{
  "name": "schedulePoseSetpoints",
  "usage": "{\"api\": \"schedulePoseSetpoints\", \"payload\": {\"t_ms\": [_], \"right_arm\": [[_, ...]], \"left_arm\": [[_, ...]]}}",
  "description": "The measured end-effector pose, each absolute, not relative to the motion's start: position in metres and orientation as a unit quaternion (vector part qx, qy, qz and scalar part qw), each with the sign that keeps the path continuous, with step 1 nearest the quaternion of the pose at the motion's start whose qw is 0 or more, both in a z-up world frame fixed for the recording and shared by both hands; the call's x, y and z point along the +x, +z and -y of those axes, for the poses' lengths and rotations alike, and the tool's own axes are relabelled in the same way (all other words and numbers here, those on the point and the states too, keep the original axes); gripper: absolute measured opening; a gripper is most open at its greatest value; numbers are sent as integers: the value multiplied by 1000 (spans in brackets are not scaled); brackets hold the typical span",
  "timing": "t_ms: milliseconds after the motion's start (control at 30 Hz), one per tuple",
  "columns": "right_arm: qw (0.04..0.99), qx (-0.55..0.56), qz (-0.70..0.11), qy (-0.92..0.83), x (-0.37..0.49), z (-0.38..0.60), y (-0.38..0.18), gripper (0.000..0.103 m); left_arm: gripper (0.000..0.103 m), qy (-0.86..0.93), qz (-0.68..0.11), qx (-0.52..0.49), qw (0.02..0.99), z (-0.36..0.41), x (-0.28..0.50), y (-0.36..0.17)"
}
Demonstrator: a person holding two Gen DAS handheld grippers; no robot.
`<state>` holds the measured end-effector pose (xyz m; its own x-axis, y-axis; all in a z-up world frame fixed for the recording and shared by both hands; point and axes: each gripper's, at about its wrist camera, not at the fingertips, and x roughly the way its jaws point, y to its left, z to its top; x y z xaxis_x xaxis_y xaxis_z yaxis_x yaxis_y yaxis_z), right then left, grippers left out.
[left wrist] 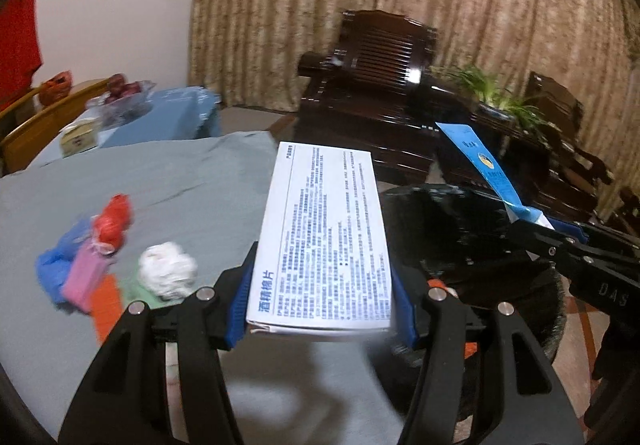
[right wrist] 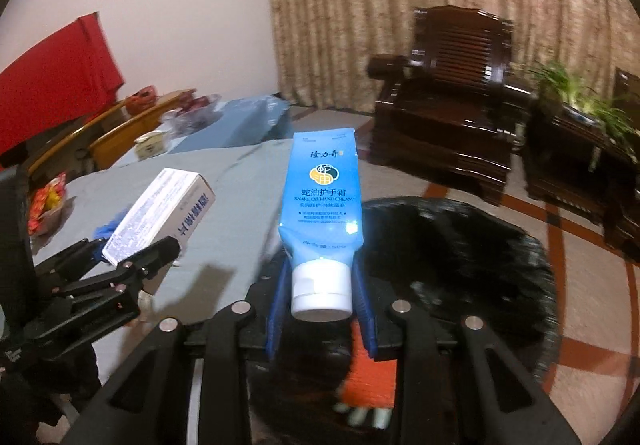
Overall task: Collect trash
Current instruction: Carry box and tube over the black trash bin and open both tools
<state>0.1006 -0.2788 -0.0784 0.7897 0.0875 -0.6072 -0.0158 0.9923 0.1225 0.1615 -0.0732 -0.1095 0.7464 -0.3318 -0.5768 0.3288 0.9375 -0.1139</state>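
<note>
My left gripper [left wrist: 322, 285] is shut on a white printed box [left wrist: 324, 229], held lengthwise between its blue pads above the edge of the grey-clothed table [left wrist: 180, 181]. My right gripper [right wrist: 322, 285] is shut on a blue hand cream tube [right wrist: 324, 197], white cap towards the camera, above the black-bagged trash bin [right wrist: 460, 265]. In the left wrist view the right gripper [left wrist: 532, 219] holds the tube [left wrist: 488, 165] over the bin [left wrist: 452, 229]. On the table lie a white tissue ball [left wrist: 168, 271], a red wad [left wrist: 114, 221], a blue wad [left wrist: 52, 269] and a pink packet [left wrist: 86, 277].
An orange item [right wrist: 372, 381] lies inside the bin. A dark wooden armchair [right wrist: 452, 113] and a cabinet with a plant [right wrist: 580, 125] stand beyond. A blue-clothed side table [left wrist: 168, 113] carries a fruit bowl [left wrist: 124, 93] and a tissue box [left wrist: 78, 137]. Snack packets [right wrist: 48, 205] sit at the table's left.
</note>
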Motion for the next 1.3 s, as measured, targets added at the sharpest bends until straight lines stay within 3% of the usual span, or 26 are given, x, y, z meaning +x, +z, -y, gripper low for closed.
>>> {"api": "schedulePoseSetpoints", "payload": {"t_ms": [400,467,500,533,767,867,1300], "right_arm": [[939,72,-334,-37,91,341,-92,31],[938,70,-337,-47,90,347,-95,32],[938,67,-337,-53,89,349,-97,33],[938,65,-336,-57,86,351,-98,35],[942,73,-319,-74,77,358,-94,87],[946,82,-307,-66,74,354,-89,98],[952,76,-296,28,92,278,-76,97]], "left_arm": [[56,-249,-313,21,917,160,174,-120],[63,-264,-316,21,911,170,176,-121],[74,-274,-318,18,907,173,177,-121],[79,-277,-316,17,907,175,177,-121],[88,-270,-311,14,911,166,173,-117],[91,-253,-307,14,917,150,169,-112],[93,-124,-293,7,948,32,141,-100]]}}
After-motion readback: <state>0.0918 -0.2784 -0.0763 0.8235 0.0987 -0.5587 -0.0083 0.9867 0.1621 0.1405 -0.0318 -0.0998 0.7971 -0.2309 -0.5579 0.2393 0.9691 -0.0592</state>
